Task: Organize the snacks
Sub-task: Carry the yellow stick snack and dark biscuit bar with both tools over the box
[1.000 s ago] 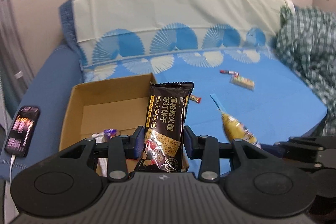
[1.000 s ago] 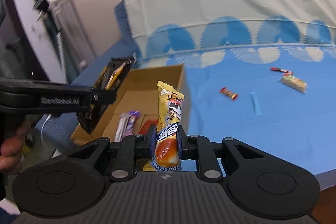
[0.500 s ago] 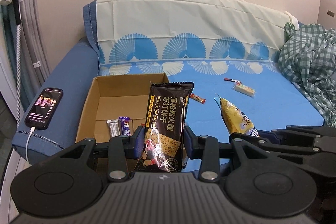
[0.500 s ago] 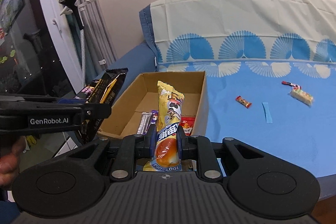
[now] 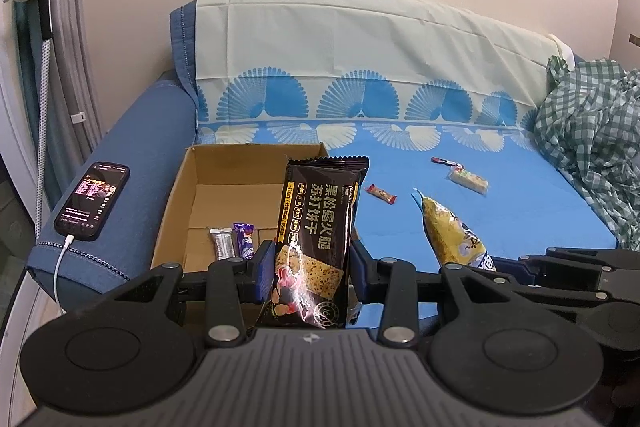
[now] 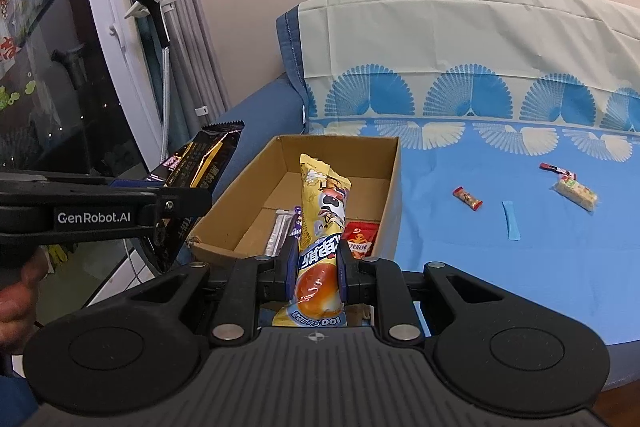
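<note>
the left tool [image 5: 313,269] is clamped on a black cracker packet [image 5: 320,227] above the cardboard box [image 5: 176,203]. the right tool [image 6: 316,269] is clamped on a yellow snack packet [image 6: 322,223] just in front of that box.

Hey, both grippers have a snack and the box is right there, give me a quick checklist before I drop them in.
1. Left gripper clamped on black cracker pack: ok.
2. Right gripper clamped on yellow snack pack: ok.
3. Cardboard box open, floor space free at its back: ok.
4. Packs directly above the box opening: cannot tell.
5. Grippers apart from each other: ok.
6. Phone on the sofa arm beside the box, clear of the drop: ok.
</note>
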